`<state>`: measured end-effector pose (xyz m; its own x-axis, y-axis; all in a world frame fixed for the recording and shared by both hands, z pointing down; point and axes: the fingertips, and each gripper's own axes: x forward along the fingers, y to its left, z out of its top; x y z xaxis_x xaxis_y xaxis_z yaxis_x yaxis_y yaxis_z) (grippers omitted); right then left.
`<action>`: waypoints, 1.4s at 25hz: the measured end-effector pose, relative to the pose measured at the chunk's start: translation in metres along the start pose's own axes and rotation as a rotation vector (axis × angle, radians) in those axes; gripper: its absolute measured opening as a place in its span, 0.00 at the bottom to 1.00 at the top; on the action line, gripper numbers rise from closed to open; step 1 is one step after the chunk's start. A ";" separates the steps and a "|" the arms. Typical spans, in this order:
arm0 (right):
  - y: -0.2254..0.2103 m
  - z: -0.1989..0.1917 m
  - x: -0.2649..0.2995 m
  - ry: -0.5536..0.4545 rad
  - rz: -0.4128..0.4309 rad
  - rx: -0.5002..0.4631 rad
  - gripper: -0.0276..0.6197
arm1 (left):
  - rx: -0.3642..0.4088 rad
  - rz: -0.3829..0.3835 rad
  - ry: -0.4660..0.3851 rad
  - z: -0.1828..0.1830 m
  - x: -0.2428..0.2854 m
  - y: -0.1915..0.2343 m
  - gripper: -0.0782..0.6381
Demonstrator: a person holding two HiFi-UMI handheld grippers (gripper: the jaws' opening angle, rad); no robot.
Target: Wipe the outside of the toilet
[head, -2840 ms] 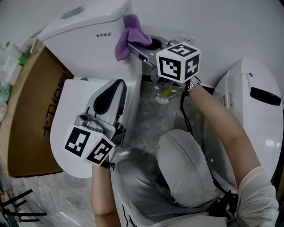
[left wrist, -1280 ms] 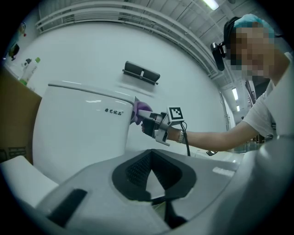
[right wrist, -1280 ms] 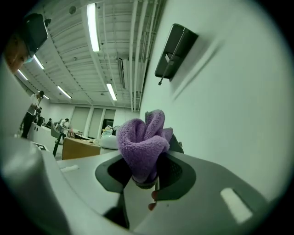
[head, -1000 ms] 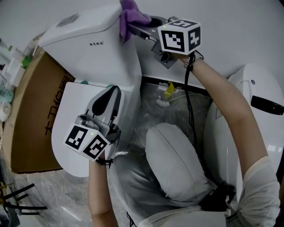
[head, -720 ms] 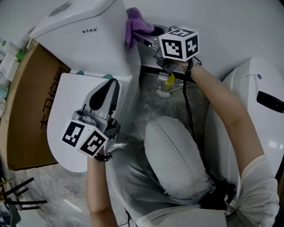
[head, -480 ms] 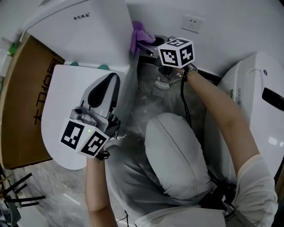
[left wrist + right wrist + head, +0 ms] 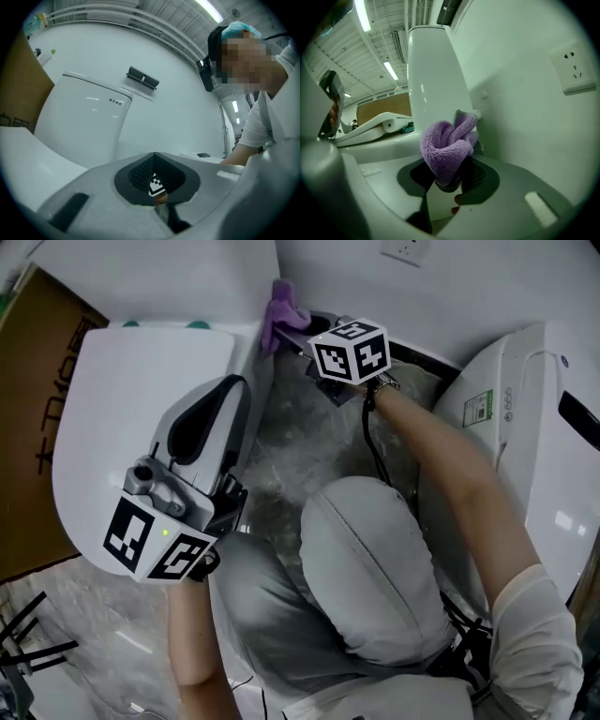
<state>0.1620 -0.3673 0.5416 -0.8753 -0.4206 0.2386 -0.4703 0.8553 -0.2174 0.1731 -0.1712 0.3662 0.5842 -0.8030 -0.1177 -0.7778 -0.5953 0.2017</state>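
Purple cloth [image 7: 446,145] is bunched tight in your right gripper [image 7: 451,183], pressed against the side of the toilet [image 7: 433,70] by the white wall [image 7: 525,150]. Your left gripper [image 7: 154,180] hangs by the lid [image 7: 122,399], jaws together, empty. Looks mid-wipe to me, so next drag down toward the base above the grey marbled floor [image 7: 300,456], minding the narrow gap.

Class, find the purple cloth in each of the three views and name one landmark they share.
Head view: purple cloth at top centre, beside the toilet tank.
Left gripper view: not in it.
Right gripper view: centre, clamped in the right tool.
Shared landmark: the white toilet tank.
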 end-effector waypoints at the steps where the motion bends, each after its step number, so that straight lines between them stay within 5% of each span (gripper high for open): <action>1: 0.010 -0.003 -0.003 0.008 0.007 -0.013 0.24 | 0.002 -0.003 0.001 -0.002 -0.009 -0.005 0.12; 14: 0.120 -0.023 -0.033 0.080 0.042 -0.080 0.25 | 0.047 0.003 -0.016 0.001 -0.104 -0.041 0.12; 22: 0.137 -0.028 -0.038 0.136 -0.021 -0.106 0.25 | 0.014 0.001 -0.028 -0.004 -0.132 -0.044 0.12; 30: 0.179 -0.047 -0.046 0.174 0.024 -0.131 0.25 | -0.039 0.148 -0.039 -0.011 -0.177 -0.041 0.12; 35: 0.173 -0.062 -0.041 0.223 0.079 -0.123 0.25 | 0.031 0.289 -0.036 -0.031 -0.205 -0.048 0.12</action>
<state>0.1234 -0.1838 0.5527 -0.8557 -0.2860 0.4312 -0.3725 0.9189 -0.1298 0.0980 0.0227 0.4105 0.3296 -0.9394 -0.0942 -0.9176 -0.3422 0.2024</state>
